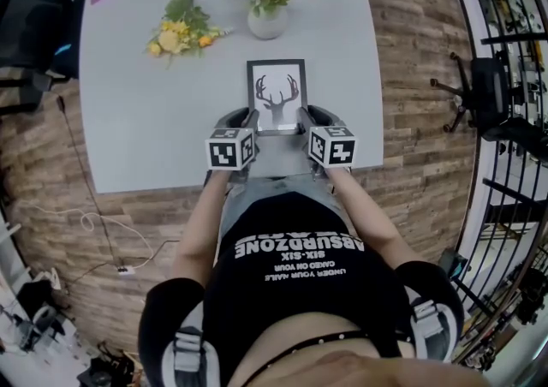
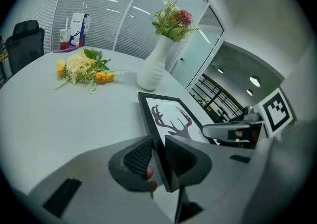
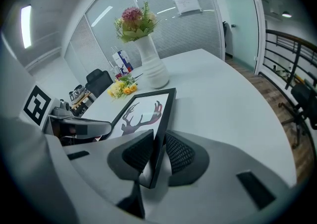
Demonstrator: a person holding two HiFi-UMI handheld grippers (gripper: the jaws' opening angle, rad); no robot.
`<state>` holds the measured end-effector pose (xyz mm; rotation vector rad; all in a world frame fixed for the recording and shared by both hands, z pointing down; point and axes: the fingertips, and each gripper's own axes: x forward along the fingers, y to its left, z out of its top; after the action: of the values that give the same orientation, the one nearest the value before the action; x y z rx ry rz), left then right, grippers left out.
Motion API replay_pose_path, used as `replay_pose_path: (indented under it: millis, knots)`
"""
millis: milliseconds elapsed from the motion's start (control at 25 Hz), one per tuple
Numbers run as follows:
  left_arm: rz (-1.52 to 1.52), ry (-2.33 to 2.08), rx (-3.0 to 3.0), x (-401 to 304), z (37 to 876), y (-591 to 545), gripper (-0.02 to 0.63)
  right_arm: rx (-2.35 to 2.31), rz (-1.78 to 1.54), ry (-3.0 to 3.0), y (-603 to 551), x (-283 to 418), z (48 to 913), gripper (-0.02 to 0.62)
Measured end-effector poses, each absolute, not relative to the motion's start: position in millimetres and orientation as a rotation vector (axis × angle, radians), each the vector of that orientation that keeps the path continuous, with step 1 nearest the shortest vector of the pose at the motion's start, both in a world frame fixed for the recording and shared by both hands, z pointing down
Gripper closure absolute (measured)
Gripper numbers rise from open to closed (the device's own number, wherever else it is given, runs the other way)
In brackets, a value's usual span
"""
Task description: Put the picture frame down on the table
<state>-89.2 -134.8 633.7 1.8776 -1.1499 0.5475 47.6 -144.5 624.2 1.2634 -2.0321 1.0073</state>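
Observation:
A black picture frame (image 1: 276, 96) with a deer-antler print is held over the near part of the grey table (image 1: 145, 111). My left gripper (image 1: 246, 122) is shut on the frame's left edge (image 2: 157, 139); its jaws pinch the black border near the lower corner. My right gripper (image 1: 306, 118) is shut on the frame's right edge (image 3: 161, 136) in the same way. In both gripper views the frame tilts up from the tabletop, and I cannot tell whether its far end touches the table.
A white vase of flowers (image 1: 268, 2) stands just beyond the frame. A loose bunch of yellow flowers (image 1: 180, 32) lies at the far left. A black chair (image 1: 34, 30) is off the table's left side, another (image 1: 492, 103) at the right.

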Motion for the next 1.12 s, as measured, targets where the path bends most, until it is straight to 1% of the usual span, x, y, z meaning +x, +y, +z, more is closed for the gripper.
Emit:
replay_pose_path:
  millis: [560,1120]
  knots:
    - [0.62,-1.141,1.847,-86.3,661.6,-134.4,0.518,1.251,1.016,-1.972,-144.3,50.3,653.2,0.506]
    - [0.686,-1.163,1.863,-81.6,670.1,-130.9,0.518,1.232,1.005,-1.946,-140.7,53.2,663.8,0.506]
